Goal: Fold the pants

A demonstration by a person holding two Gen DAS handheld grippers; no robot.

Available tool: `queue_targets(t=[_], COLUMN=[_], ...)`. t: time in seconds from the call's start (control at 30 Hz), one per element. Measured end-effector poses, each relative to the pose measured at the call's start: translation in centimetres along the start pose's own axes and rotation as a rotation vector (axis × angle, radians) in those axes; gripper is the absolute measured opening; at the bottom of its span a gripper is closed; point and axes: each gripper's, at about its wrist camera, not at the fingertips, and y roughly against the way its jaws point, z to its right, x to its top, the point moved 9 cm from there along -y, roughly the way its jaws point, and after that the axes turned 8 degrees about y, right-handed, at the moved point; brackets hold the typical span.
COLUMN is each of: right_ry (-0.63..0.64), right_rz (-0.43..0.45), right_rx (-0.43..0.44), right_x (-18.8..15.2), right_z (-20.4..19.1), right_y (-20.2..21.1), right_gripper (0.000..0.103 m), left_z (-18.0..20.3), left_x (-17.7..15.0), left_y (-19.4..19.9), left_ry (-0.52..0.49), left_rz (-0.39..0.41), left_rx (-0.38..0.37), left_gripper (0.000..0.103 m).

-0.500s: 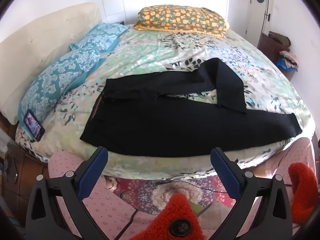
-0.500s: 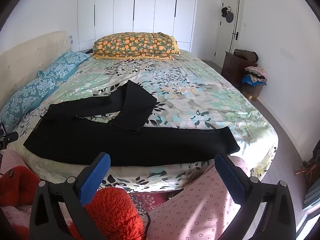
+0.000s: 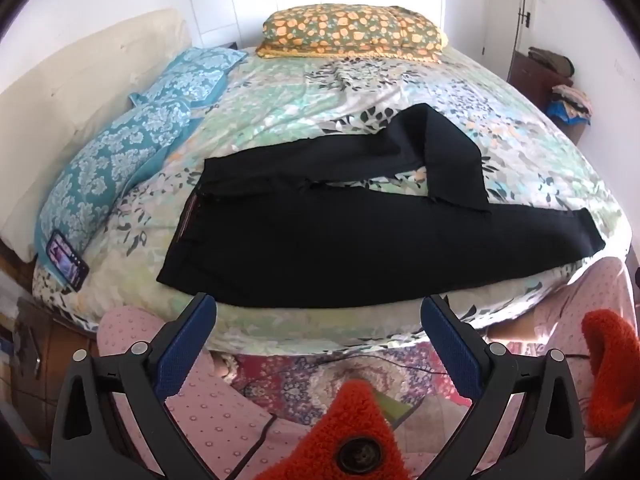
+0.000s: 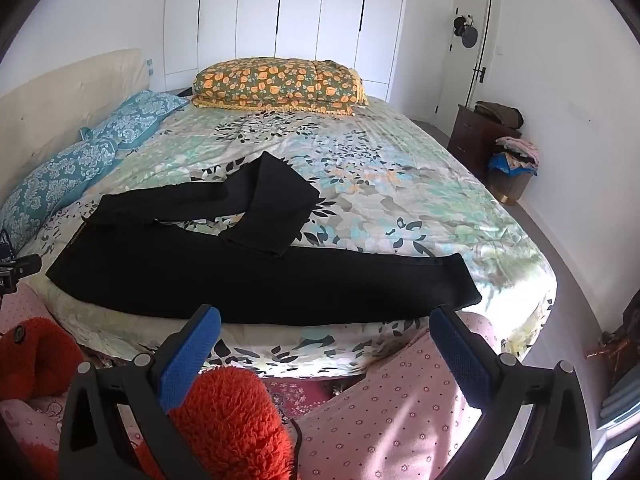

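Observation:
Black pants (image 3: 320, 240) lie on the floral bed cover (image 3: 360, 92) near the bed's front edge, waistband to the left. The near leg runs straight to the right; the far leg is bent back over itself. They also show in the right wrist view (image 4: 248, 272). My left gripper (image 3: 318, 316) is open and empty, held just short of the bed edge below the pants' seat. My right gripper (image 4: 326, 324) is open and empty, in front of the near leg, left of its cuff.
Two blue pillows (image 3: 120, 152) and a cream headboard (image 3: 72, 80) are at the left, an orange floral pillow (image 4: 276, 84) at the far end. A phone (image 3: 66, 260) lies at the bed's left corner. A dresser and a laundry basket (image 4: 510, 172) stand at the right wall.
Both grippers have shifted slightly, the view nudging a little closer to the bed. The pants have not moved.

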Motion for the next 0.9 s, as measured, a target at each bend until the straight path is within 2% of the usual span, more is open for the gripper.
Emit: queue_targets(t=[0.27,0.67,0.9], right_ry=[0.012,-0.049,-0.051], right_rz=[-0.016,-0.021,-0.022], right_rx=[-0.007,-0.042,-0.042], right_x=[-0.8,-2.0,-2.2], right_z=[0.2,1.8,2.0], right_y=[0.2,1.4,1.4], right_gripper=[0.103,0.103,0.103], left_z=[1.3,4.0,4.6], left_x=[-0.4,-0.6,-0.7], left_y=[0.1,0.5,0.5], left_ry=[-0.045,-0.142,-0.162], left_rz=[-0.013,-0.011,-0.017], left_rx=[-0.022,-0.064,-0.072], left_gripper=[0.102,0.102,0.102])
